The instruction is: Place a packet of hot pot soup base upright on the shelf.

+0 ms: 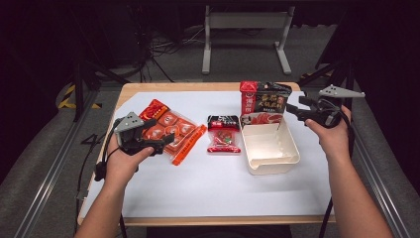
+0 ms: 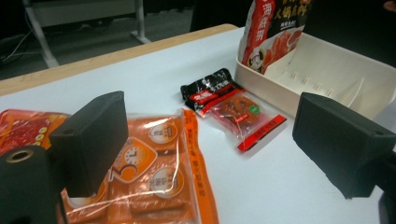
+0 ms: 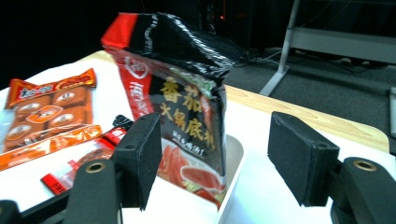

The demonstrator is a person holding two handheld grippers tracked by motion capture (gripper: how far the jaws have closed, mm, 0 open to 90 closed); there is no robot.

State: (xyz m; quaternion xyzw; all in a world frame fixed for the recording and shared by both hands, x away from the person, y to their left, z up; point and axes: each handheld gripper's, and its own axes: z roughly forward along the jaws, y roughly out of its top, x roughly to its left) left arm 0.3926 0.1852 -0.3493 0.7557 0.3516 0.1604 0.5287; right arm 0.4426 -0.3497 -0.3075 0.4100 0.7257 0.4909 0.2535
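The black-and-red pouch [image 1: 264, 103] stands upright in the far end of the cream bin [image 1: 270, 161], right of centre in the high view. My right gripper [image 1: 292, 110] sits just right of it, fingers spread, touching nothing. My left gripper [image 1: 166, 141], lower left, hangs spread over the orange packet [image 1: 173, 128].

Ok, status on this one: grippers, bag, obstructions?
Left gripper open over orange pack. Right gripper open beside black bag, standing in bin. Nothing blocking.
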